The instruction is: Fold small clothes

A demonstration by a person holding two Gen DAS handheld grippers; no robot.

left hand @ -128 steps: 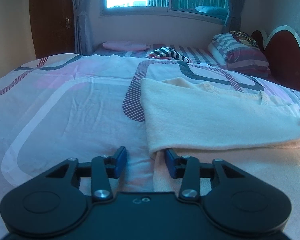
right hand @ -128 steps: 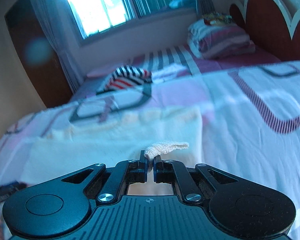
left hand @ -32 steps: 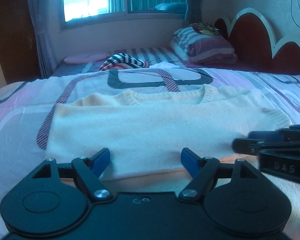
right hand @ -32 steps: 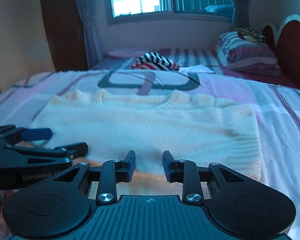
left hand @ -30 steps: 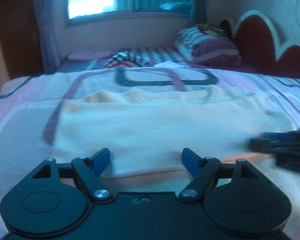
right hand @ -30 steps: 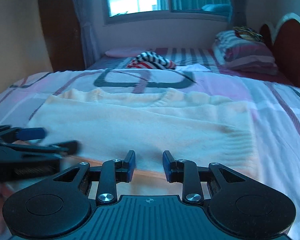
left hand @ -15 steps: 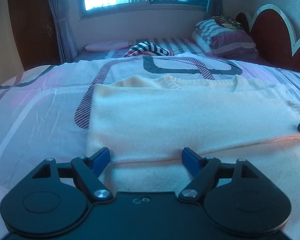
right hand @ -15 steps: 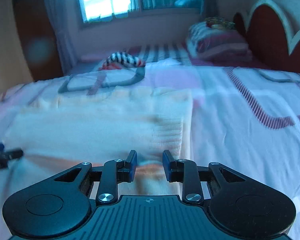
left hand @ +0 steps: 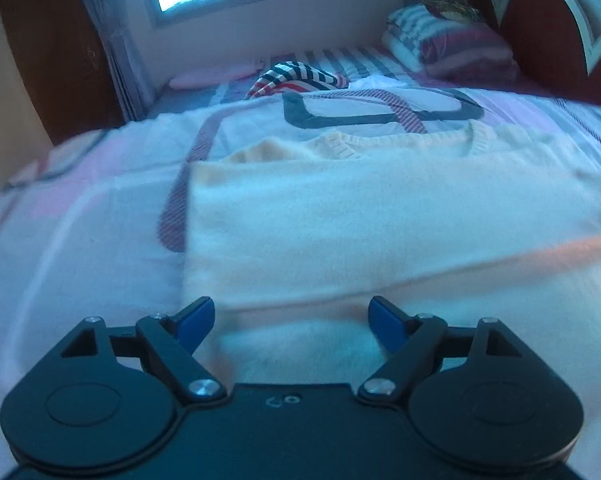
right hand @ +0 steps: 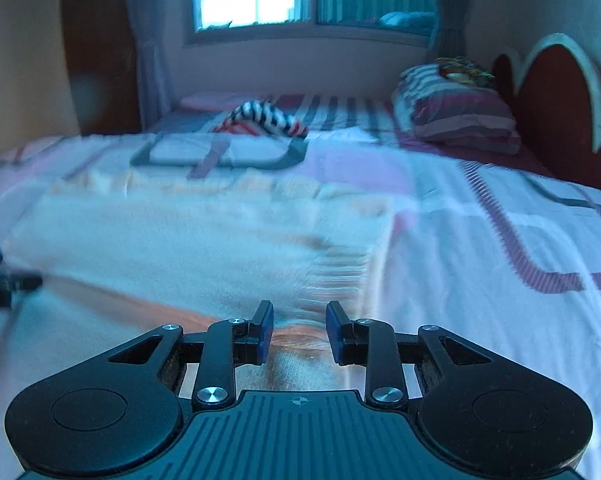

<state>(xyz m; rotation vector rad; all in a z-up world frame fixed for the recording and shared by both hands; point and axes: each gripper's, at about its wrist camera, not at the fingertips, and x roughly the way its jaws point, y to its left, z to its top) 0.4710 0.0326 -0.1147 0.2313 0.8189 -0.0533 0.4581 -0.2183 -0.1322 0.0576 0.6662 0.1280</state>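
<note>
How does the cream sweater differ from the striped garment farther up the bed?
The cream sweater is one plain pale colour; the striped garment has dark, white and red stripes. The sweater lies spread flat with its sleeves folded across the body, while the striped garment sits in a crumpled heap. The sweater is right in front of both open grippers; the striped garment is farther off, toward the window. Both rest on the bed.

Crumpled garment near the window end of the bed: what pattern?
The crumpled garment has dark-and-white stripes with red ones; clearest in the left wrist view.
</note>
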